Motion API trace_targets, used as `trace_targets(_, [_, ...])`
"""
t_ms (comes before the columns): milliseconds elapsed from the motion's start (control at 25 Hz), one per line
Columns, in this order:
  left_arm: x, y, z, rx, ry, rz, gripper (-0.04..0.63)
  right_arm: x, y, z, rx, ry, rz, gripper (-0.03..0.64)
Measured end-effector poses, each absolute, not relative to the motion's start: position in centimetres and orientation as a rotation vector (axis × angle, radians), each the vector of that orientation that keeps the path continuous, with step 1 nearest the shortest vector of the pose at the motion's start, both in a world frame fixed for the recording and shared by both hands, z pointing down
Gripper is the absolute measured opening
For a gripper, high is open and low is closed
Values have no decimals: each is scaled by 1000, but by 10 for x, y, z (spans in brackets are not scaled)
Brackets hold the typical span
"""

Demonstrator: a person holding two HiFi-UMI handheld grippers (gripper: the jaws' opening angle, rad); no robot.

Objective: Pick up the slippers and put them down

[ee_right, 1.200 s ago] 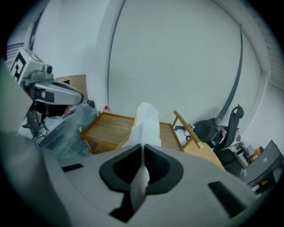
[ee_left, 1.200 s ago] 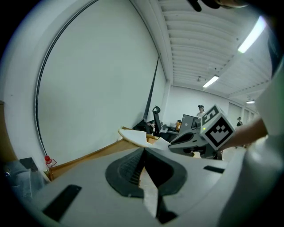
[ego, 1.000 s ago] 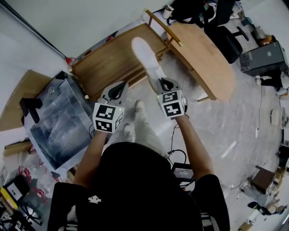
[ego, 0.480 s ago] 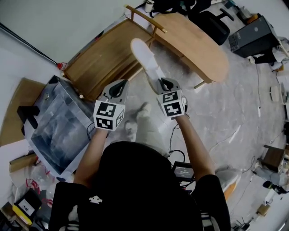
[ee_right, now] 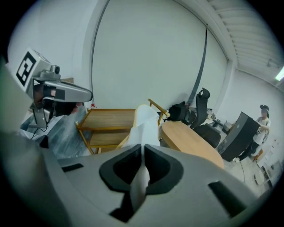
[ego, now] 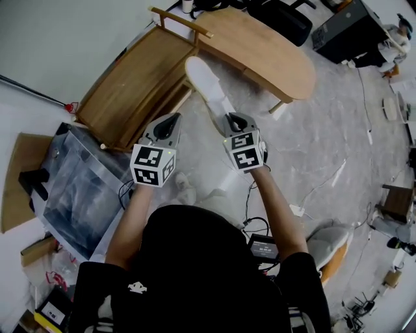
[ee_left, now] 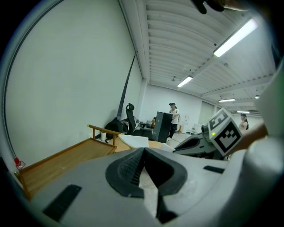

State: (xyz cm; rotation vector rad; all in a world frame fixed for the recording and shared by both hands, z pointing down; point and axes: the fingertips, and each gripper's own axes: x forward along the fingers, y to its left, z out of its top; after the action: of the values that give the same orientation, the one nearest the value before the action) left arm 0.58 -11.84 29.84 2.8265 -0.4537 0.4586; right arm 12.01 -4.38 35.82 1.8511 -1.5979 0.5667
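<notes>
Strip lights (ee_left: 235, 37) are glowing over an office workshop, with a swivel chair (ego: 281, 18), wooden desk (ego: 260, 55) and computer tower (ego: 341, 32) standing at the far side.

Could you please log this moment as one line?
right gripper: shut on white slipper | left gripper: shut, empty | white slipper: off floor

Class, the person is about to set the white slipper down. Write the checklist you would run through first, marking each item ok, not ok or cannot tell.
1. Right gripper shut firmly on the white slipper: ok.
2. Left gripper free, with its jaws together and nothing between them: ok.
3. Slipper lifted off the floor: ok.
4. Slipper clear of the wooden rack: cannot tell, because they overlap in the head view.
5. Bare floor in sight for the put-down: ok.
</notes>
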Motion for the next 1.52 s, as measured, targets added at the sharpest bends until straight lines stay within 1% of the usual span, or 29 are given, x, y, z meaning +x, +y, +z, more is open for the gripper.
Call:
trace_targets(360, [51, -59, 297, 2830, -407, 489, 5, 161, 28, 361, 1879, -1558, 636, 12])
trace_targets(760, [86, 25, 328, 2821, -359, 592, 5, 192, 116, 376, 1913, -1544, 688, 12])
trace_targets(1200, [94, 103, 383, 2793, -331, 689, 5, 190, 185, 421, 1874, -1562, 759, 12])
trace_targets(1520, [101, 97, 448, 2772, -309, 749, 5, 194, 188, 478, 1858, -1551, 804, 12])
